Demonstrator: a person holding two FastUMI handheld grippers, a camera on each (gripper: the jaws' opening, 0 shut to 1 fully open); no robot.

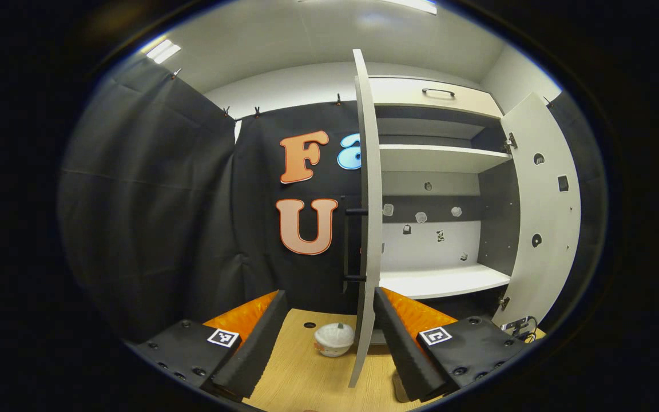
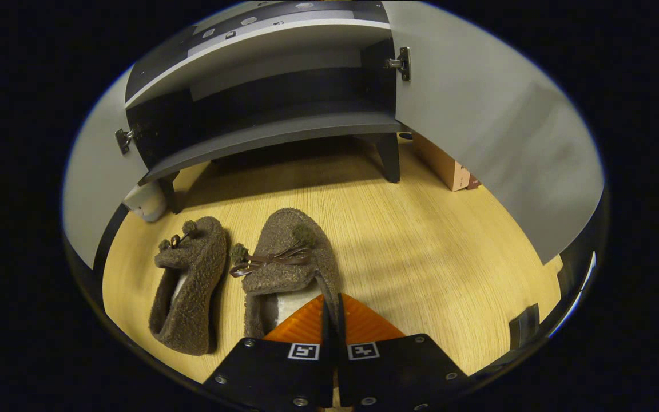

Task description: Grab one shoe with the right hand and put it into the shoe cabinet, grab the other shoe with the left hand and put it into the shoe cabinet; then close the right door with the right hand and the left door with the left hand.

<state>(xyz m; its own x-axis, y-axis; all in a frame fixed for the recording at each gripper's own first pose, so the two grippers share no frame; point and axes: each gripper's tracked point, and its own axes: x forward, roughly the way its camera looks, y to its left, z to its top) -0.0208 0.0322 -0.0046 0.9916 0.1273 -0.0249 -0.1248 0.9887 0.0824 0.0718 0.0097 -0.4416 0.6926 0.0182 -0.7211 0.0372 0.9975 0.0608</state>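
- Right now, right gripper (image 2: 332, 306) pressed together on the side wall of the nearer brown fuzzy shoe (image 2: 289, 257), low over the wooden floor (image 2: 449, 257).
- Beside it to the left, second shoe (image 2: 187, 283), lying free on the floor, close to the first but apart from it.
- Ahead of both, shoe cabinet (image 2: 272, 129) with both doors swung wide.
- Left gripper (image 1: 329, 337) held spread apart, gripping nothing, facing the edge of the left door (image 1: 368, 217); white shelves (image 1: 441, 280) bare behind it.
- Small white round object (image 1: 334, 339) on the floor by that door.
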